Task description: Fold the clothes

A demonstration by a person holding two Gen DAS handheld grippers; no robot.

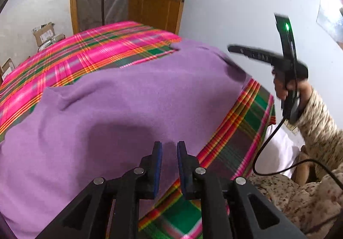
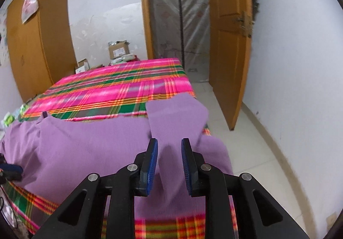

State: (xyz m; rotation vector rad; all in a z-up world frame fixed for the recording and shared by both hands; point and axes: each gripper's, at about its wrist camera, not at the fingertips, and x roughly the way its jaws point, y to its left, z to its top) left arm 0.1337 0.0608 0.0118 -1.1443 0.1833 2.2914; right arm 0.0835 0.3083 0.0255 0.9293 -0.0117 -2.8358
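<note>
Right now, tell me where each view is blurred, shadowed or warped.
Left wrist view: the right claw smears with motion blur, the left claw casts a dark shadow on the purple garment, glare flares top right. Right wrist view: the plaid sheet looks soft, and the fisheye bends the door.

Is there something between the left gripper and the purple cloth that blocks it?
Nothing visible blocks it. The left gripper is open just above the purple cloth, which lies spread on the plaid bedcover with nothing on top.
</note>
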